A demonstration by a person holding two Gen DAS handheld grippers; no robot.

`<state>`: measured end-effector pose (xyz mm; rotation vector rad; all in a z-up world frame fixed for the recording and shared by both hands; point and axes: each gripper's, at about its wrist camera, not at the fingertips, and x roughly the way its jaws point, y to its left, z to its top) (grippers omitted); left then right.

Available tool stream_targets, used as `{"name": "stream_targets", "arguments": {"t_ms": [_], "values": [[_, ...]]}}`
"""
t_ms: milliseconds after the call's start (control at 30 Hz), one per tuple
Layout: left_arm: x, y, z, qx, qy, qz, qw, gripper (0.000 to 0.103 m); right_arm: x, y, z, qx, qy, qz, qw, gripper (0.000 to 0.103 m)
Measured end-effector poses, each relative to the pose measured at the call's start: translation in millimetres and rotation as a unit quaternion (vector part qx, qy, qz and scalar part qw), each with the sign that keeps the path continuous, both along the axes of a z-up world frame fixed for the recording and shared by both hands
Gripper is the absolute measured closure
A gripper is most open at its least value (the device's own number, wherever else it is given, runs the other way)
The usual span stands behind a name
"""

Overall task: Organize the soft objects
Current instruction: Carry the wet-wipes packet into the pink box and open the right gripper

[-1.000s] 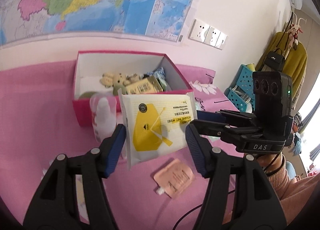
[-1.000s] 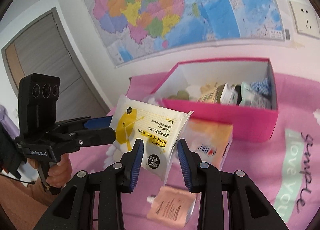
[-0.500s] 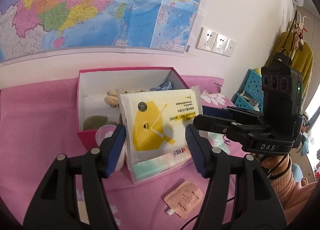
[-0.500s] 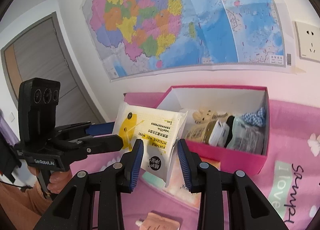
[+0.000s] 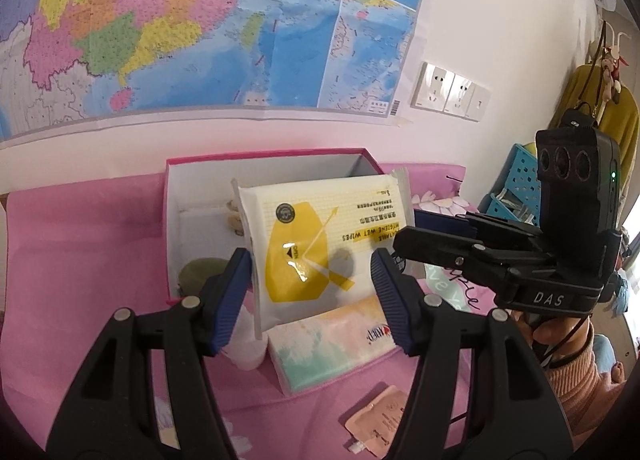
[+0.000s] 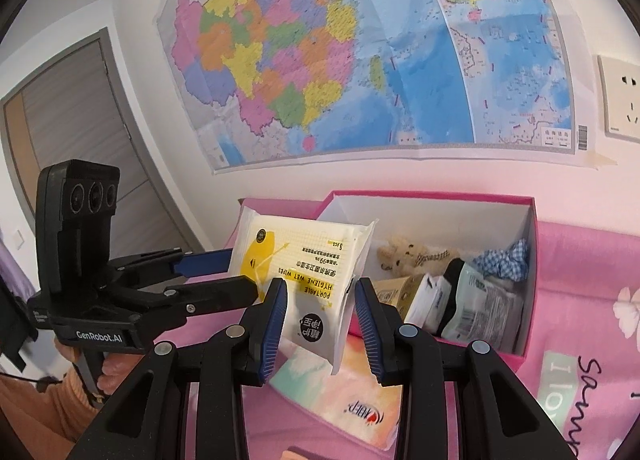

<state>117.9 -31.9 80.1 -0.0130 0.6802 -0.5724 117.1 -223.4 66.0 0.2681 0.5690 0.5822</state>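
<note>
Pink bedding covers the surface under a wall map (image 6: 360, 52), and the pink box (image 6: 530, 260) sits at twelve o'clock from your claws. You hold the wet wipes pack (image 5: 320, 244) up in the air, in front of the box opening. Your right claw (image 6: 320, 324) pinches its lower edge between narrow jaws, so the pack stands upright and its soft body does not fold. Your left claw (image 5: 310, 294) stands wide on either side of the pack; I cannot tell whether its pads touch it, and it looks like a guide rather than a grip.

Inside the box you can see a small teddy bear (image 6: 404, 256), packets and a blue checked cloth (image 6: 504, 256), so free room seems to lie at the box's left end, near the green item (image 5: 200, 272). A pastel tissue pack (image 5: 332, 344) and a peach pouch (image 5: 380, 420) lie on the bedding at six o'clock, not yet put away.

Compared with a second ago, you have raised the pack and carried it toward the box: it hung low in front of the near wall then, and now it covers much of the interior in the left view.
</note>
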Motion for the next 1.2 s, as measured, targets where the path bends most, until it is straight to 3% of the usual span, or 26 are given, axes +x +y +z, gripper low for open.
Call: {"name": "stream_targets", "arguments": {"t_ms": [800, 1200], "values": [[41.9, -0.9, -4.7, 0.020, 0.010, 0.028, 0.9994, 0.040, 50.3, 7.2, -2.0, 0.009, 0.010, -0.008, 1.000, 0.067], [73.3, 1.9, -24.6, 0.035, 0.042, 0.046, 0.9974, 0.040, 76.2, 13.7, -17.1, 0.007, 0.035, -0.013, 0.999, 0.067]]}}
